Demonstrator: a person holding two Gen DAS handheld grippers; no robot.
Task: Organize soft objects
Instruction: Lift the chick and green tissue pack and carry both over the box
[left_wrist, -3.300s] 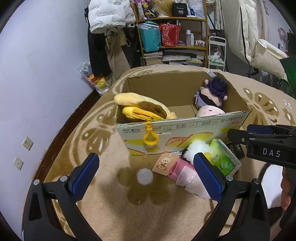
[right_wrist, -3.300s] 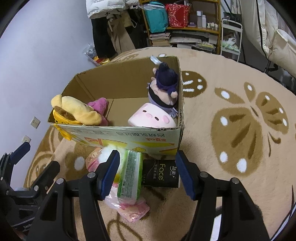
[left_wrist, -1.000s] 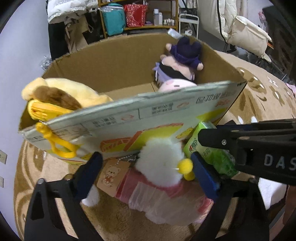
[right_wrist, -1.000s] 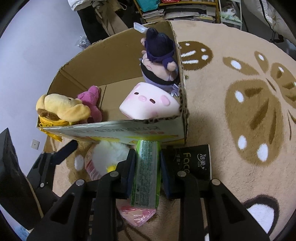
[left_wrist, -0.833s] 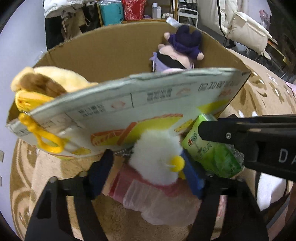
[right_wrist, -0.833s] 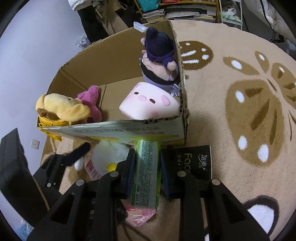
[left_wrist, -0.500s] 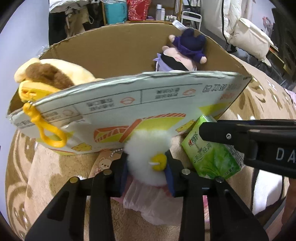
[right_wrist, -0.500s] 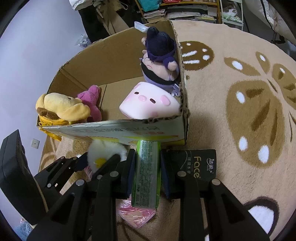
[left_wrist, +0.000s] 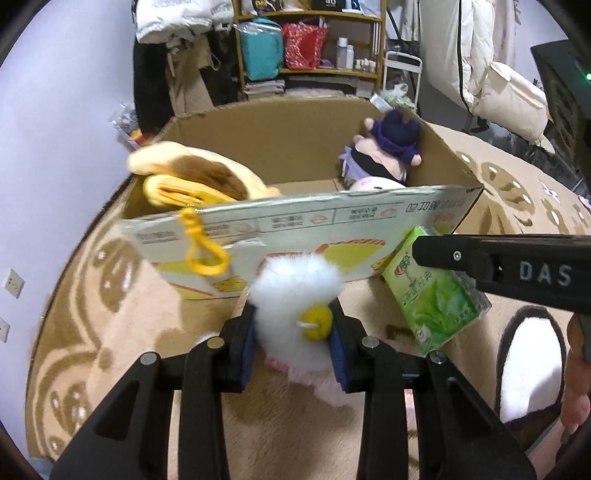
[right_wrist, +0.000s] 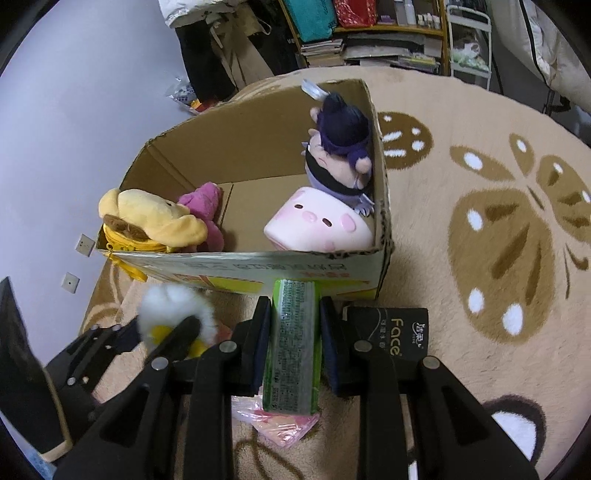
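Note:
My left gripper (left_wrist: 293, 341) is shut on a white fluffy plush with a yellow beak (left_wrist: 295, 299), held just above the rug in front of the open cardboard box (left_wrist: 332, 221). The plush also shows in the right wrist view (right_wrist: 173, 310). My right gripper (right_wrist: 293, 343) is shut on a green tissue pack (right_wrist: 293, 343), which also shows in the left wrist view (left_wrist: 432, 295), beside the box's front wall (right_wrist: 258, 271). Inside the box lie a yellow plush (right_wrist: 147, 218), a pink plush (right_wrist: 207, 206), a pink pig cushion (right_wrist: 317, 225) and a purple-haired doll (right_wrist: 340, 147).
A black Face tissue pack (right_wrist: 388, 328) lies on the tan rug right of my right gripper. A pink plastic-wrapped pack (right_wrist: 284, 428) lies under the green pack. Shelves (left_wrist: 306, 48) and hanging coats stand behind the box. A purple wall (right_wrist: 74, 110) runs on the left.
My left gripper closed on the white plush and lifted it off the pink pack. My right gripper closed on the green tissue pack earlier and has raised it a little.

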